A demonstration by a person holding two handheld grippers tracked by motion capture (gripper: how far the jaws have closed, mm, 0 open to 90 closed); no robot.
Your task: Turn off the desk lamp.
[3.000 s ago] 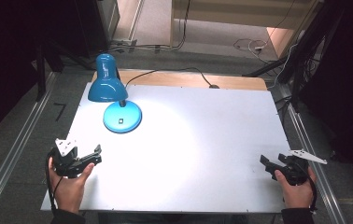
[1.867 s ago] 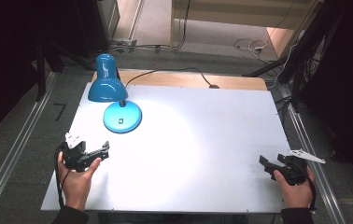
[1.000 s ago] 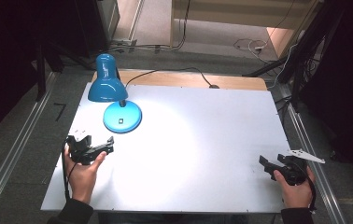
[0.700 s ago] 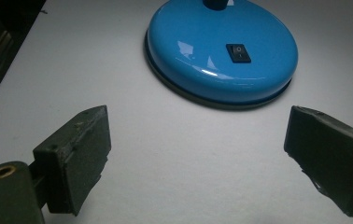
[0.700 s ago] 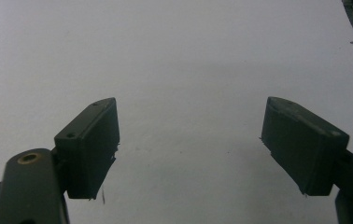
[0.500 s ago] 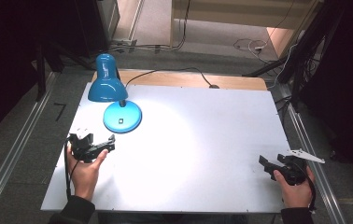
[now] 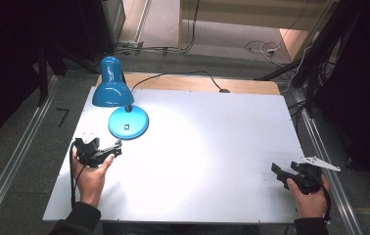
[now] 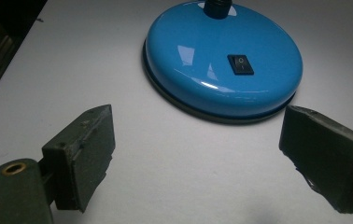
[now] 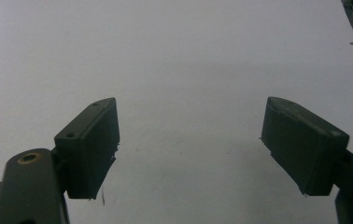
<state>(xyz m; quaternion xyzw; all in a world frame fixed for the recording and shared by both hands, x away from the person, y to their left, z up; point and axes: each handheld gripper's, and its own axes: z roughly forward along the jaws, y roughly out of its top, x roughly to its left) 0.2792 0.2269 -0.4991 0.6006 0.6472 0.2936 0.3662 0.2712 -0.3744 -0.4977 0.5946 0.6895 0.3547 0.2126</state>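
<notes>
A blue desk lamp (image 7: 113, 88) stands lit at the back left of the white table (image 7: 212, 147). Its round base (image 7: 128, 122) (image 8: 223, 58) carries a black rocker switch (image 8: 240, 64). My left gripper (image 7: 116, 147) (image 8: 198, 158) hovers just in front of the base, open, with nothing between its jaws. My right gripper (image 7: 277, 171) (image 9: 188, 149) sits low at the table's front right corner, open and empty over bare tabletop.
The lamp's black cord (image 7: 183, 76) runs back over a wooden strip (image 7: 242, 85) behind the table. Metal rails (image 7: 11, 161) flank both sides. Cables (image 7: 261, 46) lie on the floor beyond. A bright pool of lamplight covers the table's middle.
My left gripper has moved forward and to the right from the table's front left edge up to the lamp base. The right gripper has stayed put.
</notes>
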